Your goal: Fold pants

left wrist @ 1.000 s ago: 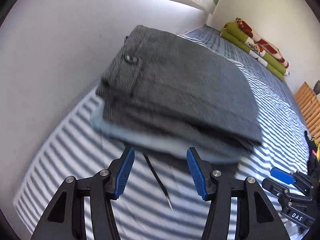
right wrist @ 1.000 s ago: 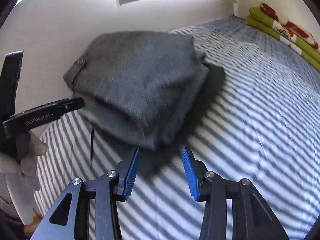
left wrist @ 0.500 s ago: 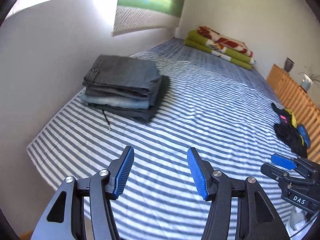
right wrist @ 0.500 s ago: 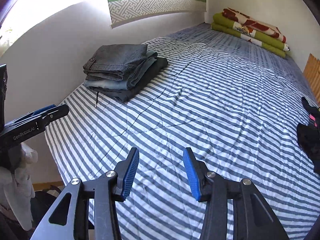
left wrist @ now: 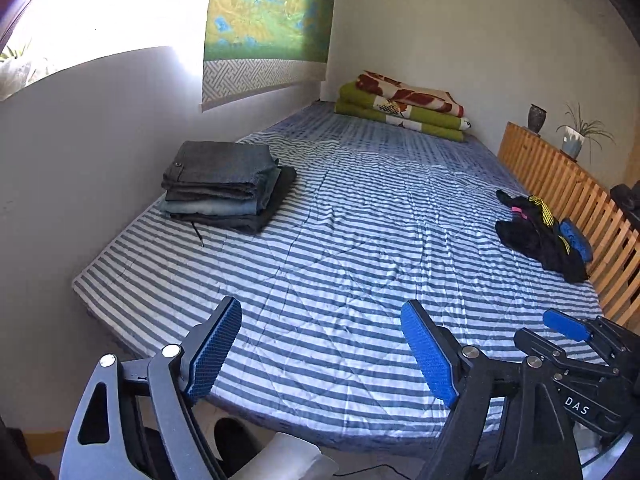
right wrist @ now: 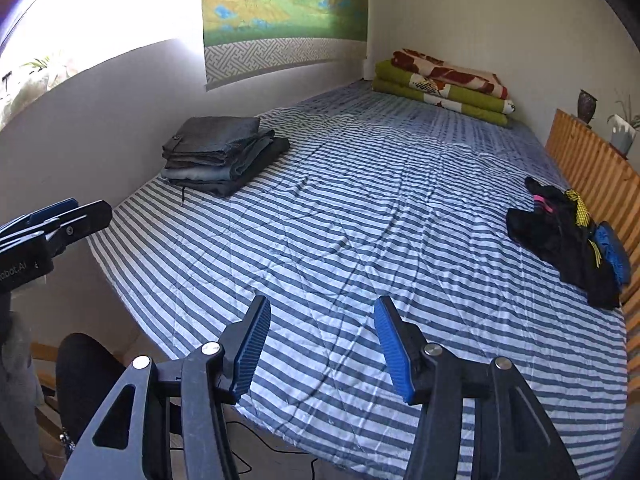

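A stack of folded pants point(left wrist: 224, 184) point(right wrist: 218, 154) lies at the far left of the striped bed point(left wrist: 360, 248) point(right wrist: 360, 240), grey pair on top. A crumpled dark garment point(left wrist: 540, 232) point(right wrist: 564, 240) with yellow and pink trim lies near the right edge. My left gripper point(left wrist: 322, 350) hangs open over the bed's near edge, holding nothing. My right gripper point(right wrist: 322, 346) is open and empty too, well back from both piles. The right gripper also shows at the lower right of the left wrist view, and the left gripper at the left edge of the right wrist view.
Folded green and red blankets point(left wrist: 404, 106) point(right wrist: 444, 86) lie at the bed's far end. A wooden slatted rail point(left wrist: 572, 196) point(right wrist: 600, 168) lines the right side, with a vase and a potted plant on it. A grey wall point(left wrist: 80, 152) borders the left.
Both grippers have pulled back and up from the folded stack, which was close in front and now lies far off to the left. Both stayed open.
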A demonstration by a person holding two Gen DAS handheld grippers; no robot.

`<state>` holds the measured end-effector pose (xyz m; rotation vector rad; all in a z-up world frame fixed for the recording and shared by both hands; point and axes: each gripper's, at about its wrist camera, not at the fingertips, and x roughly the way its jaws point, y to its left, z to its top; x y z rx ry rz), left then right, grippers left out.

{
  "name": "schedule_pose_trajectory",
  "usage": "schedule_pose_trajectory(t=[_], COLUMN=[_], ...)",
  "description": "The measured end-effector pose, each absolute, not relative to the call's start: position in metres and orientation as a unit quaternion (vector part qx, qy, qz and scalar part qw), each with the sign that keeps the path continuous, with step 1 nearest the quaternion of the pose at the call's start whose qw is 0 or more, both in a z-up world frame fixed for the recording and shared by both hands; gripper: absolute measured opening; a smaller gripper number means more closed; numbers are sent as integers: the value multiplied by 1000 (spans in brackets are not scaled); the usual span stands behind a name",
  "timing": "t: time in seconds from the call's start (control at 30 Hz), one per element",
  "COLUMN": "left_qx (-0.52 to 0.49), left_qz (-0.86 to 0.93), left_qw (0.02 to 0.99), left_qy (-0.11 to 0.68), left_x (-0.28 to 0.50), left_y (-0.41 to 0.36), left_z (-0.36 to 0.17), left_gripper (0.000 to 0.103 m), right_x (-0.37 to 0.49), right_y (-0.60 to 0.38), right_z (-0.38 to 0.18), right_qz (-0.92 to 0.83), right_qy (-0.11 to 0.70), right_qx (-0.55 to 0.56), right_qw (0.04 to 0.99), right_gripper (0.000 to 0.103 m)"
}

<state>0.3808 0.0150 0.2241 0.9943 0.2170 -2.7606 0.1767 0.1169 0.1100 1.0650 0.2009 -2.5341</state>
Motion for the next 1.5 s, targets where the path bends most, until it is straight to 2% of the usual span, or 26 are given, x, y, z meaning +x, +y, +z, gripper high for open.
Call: schedule_pose_trajectory(t=[0.27, 1.5], left_qx=[355, 363], left_qz=[-926, -924], left_qw=[108, 106], left_qy=[64, 50], left_x=[394, 355], left_y=[10, 11], left_z=[194, 182], left_gripper=[87, 89], right_x=[199, 176], right_y=[150, 158], right_z=[101, 90], right_qz=[-908, -908], right_qy=[40, 42], right_qx=[388, 394], right_qw=[154, 136], right_gripper=[51, 52])
